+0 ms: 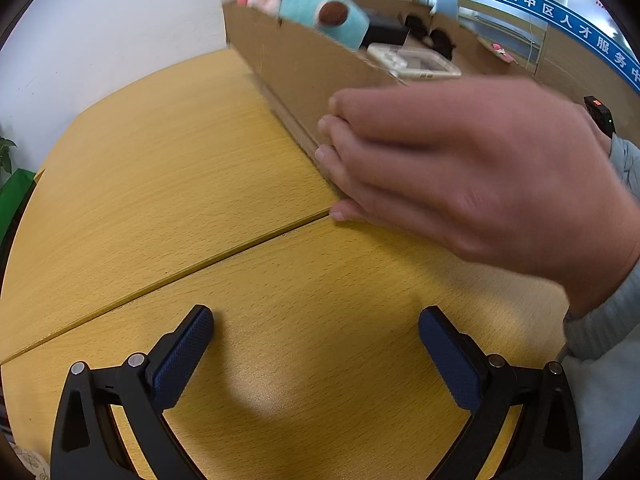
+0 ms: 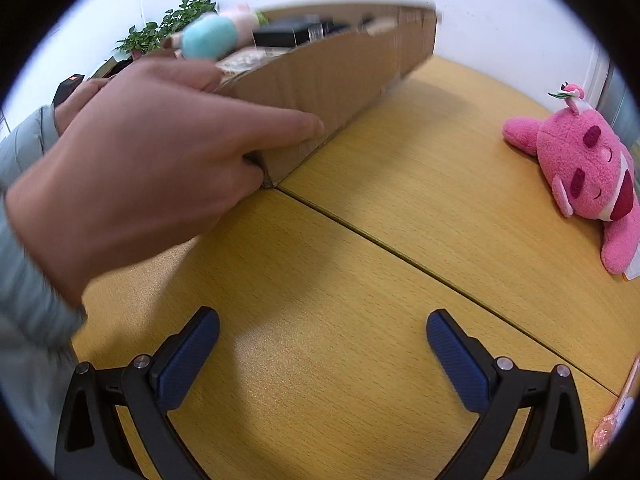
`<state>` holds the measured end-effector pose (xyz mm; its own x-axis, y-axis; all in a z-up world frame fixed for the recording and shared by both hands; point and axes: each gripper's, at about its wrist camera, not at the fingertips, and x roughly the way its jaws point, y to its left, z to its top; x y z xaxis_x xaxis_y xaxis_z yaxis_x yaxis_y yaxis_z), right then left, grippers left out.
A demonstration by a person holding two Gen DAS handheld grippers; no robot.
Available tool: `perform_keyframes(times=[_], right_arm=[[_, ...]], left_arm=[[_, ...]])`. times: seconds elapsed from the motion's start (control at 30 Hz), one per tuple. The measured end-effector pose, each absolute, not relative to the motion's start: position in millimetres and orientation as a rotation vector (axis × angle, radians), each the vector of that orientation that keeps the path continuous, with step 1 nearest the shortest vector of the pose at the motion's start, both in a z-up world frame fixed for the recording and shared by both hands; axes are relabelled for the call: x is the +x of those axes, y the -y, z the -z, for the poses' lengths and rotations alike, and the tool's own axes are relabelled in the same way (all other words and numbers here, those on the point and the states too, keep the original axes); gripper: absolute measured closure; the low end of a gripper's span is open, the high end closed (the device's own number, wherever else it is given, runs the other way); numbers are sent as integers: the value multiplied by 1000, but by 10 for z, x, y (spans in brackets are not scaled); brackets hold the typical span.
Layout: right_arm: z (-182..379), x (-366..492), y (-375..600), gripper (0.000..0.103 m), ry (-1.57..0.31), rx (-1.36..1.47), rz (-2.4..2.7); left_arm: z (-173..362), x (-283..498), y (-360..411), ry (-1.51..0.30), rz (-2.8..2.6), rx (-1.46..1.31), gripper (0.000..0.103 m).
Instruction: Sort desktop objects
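Desk [image 2: 360, 280]: bare wood under both grippers, seam running diagonally across it.

Cardboard box [image 2: 340, 76]: tilted, near corner down on the desk at the seam, a bare hand [image 2: 152, 168] clamped over that corner. It's already loaded: a teal plush [image 1: 320, 12], a pale plastic case [image 1: 412, 64] and some dark items. Blurred, so probably moving. Its long axis runs away from both cameras, up and back.

Pink plush [image 2: 580, 172]: the only obvious loose item, lying on the desk well right of the right gripper's line, ahead of it, and well apart from the box. Long axis runs roughly along the right edge of the view, head toward the far end. It doesn't show in the left wrist view.

Right gripper [image 2: 322, 354]: jaws spread wide, nothing between them. It looks the nearer one to the pink plush, so that's my pick for the grab; it would need to swing right and forward.

Left gripper [image 1: 316, 350]: jaws wide apart too, empty, with the box and hand ahead to its right.

Something small and pink [image 2: 612, 424] sits at the lower right edge; can't tell what.
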<state>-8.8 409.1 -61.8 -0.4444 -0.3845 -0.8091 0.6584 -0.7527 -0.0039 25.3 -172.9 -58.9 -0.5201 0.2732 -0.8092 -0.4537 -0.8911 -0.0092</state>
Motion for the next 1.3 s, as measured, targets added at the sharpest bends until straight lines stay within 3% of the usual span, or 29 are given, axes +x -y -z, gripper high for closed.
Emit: perform_keyframes(times=[1.3], right_arm=[[540,-36,-4151,0,-429,1119,2198]], left_arm=[[605,211,1711,-283,-2410,-1231,0]])
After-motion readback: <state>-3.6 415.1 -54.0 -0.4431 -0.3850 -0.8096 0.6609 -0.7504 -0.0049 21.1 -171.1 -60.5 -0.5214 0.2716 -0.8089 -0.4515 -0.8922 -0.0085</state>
